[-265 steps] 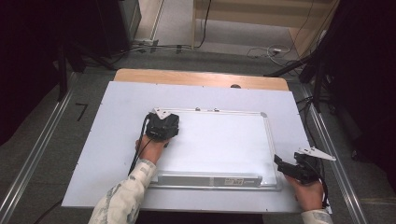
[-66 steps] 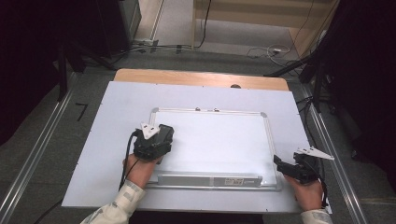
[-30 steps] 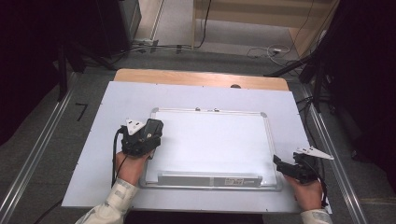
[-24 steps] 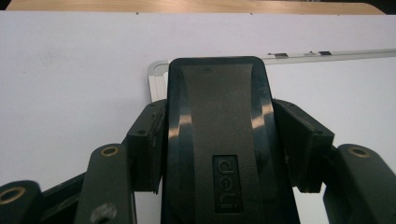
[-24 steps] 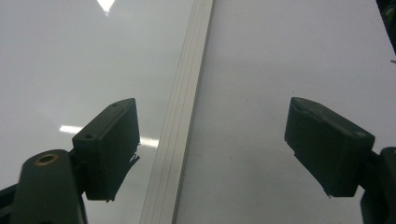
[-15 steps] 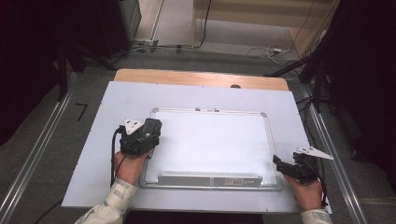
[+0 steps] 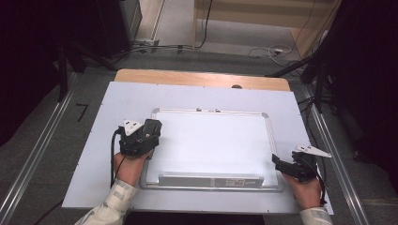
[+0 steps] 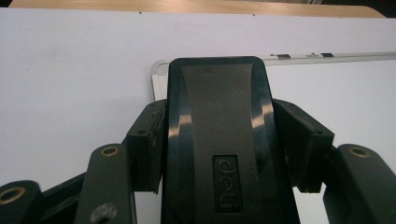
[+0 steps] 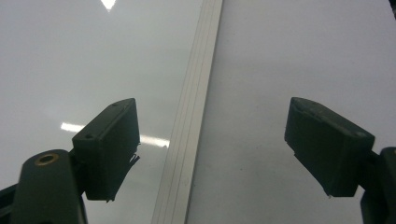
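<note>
The black eraser (image 8: 217,140), clamped between the left gripper (image 7: 139,137)'s jaws, sits at the whiteboard (image 7: 211,140)'s far-left corner, the board looks wiped clean, and the right gripper (image 9: 224,149) straddles its right frame with jaws apart.

Black tongs (image 7: 141,136) bear grey three-cornered plates, brass-ringed screw holes, trailing cables; patterned sleeves (image 7: 115,201).
</note>
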{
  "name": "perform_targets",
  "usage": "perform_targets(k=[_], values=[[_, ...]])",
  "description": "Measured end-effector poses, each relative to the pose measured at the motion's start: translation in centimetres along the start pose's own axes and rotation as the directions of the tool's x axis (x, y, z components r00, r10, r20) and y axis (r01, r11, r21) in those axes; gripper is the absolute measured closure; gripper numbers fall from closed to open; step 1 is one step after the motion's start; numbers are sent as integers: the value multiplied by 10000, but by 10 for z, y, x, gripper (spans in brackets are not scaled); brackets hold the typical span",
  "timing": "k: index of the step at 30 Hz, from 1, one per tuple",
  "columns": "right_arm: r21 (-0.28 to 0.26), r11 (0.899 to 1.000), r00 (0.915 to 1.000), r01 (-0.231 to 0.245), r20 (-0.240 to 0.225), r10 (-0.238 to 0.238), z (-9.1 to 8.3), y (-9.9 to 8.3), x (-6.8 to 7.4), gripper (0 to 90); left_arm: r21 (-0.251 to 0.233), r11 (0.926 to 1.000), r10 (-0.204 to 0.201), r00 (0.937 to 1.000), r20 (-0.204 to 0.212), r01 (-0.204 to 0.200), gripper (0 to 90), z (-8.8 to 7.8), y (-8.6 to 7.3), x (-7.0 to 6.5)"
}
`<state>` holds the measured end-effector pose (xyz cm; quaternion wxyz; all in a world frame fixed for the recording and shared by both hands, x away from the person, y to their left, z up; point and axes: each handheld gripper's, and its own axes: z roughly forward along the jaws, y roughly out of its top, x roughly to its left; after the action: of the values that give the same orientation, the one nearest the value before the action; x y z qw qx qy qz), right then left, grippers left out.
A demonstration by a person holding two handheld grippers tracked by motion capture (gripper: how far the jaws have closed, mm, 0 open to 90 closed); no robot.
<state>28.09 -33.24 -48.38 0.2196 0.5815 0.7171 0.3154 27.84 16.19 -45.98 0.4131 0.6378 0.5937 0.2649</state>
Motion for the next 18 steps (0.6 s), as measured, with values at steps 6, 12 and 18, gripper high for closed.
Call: perform_targets(k=[6,12,18], values=[[-81,10000,10000,34,-27,-34,-2,0,0,166,-40,10000,-18,9999,-124,17,405,0,2,-1],[-124,9999,10000,-37,-14,37,-4,-1,-3,166,17,10000,-9,10000,-79,9,404,8,5,-7],[-169,9998,10000,-83,35,83,-6,-3,-3,166,-19,9998,-218,9997,-84,218,403,20,11,-11]])
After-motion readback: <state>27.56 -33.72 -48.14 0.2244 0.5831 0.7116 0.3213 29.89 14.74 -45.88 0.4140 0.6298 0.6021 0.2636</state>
